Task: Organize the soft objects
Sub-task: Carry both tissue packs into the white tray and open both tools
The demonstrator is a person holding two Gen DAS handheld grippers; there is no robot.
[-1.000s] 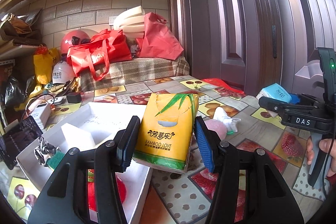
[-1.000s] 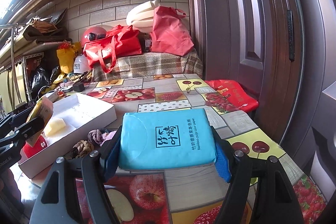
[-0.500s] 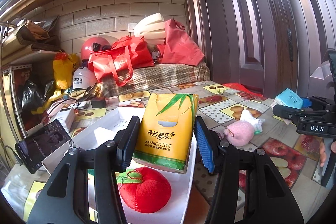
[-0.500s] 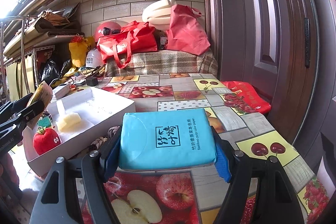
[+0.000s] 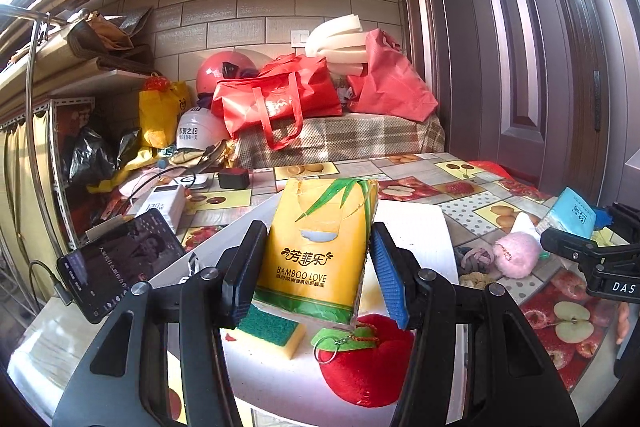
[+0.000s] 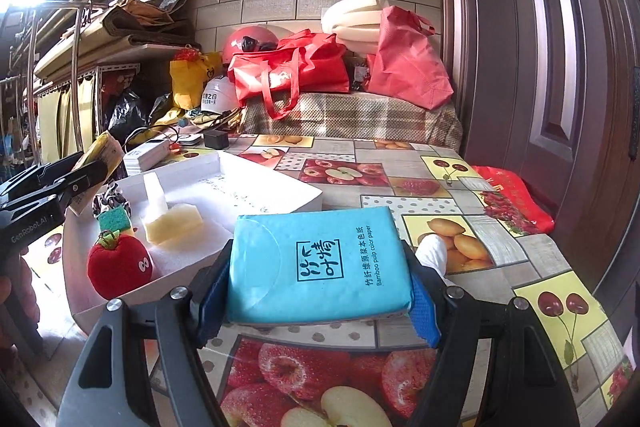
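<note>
The left gripper (image 5: 316, 267) is clamping the yellow tissue pack (image 5: 316, 247) above the white tray (image 6: 256, 187); the right gripper (image 6: 318, 291) is clamping the blue tissue pack (image 6: 320, 263) beside the tray. Soft packs may be slipping out and missing it.

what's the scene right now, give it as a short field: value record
left gripper: shut on yellow tissue pack, held upright over the white tray
right gripper: shut on blue tissue pack, held flat above the fruit-print tablecloth
in tray: red apple plush, green-topped sponge, pale yellow sponge
outside tray: pink plush ball, hair ties
left to do: both packs not yet set down
</note>
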